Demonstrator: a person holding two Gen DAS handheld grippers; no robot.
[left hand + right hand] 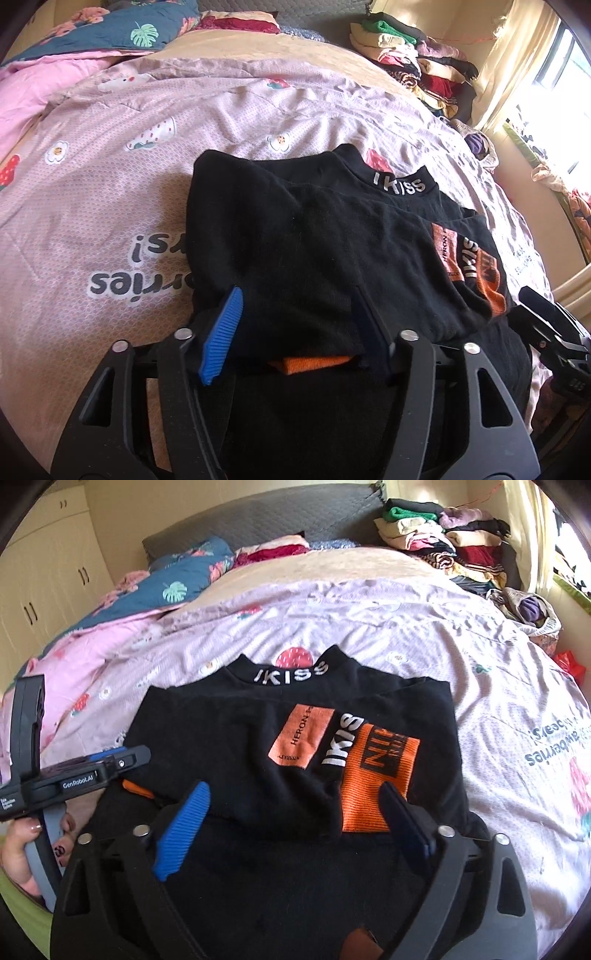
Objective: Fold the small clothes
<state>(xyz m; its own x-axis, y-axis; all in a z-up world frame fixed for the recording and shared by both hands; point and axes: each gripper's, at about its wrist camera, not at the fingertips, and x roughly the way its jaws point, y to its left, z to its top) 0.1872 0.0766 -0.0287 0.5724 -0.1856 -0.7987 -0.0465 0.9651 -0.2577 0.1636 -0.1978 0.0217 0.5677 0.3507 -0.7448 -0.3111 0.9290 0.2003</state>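
The black top (258,746), folded with its orange patches up, lies on the pink strawberry-print sheet (424,646) of the bed. The right claw (295,805) gapes wide over its near edge, gripping nothing; the left claw (299,317) stands half open, pads off the cloth.

A bed (369,627) under a pink printed sheet (147,184), grey headboard (258,520), cream wardrobe (48,572) at left, sunlit window (565,92) with pale curtain (517,62) at right, piled clothes (443,542) beside it

Bed (424,635) (pink sheet) bears black shirt (258,738).
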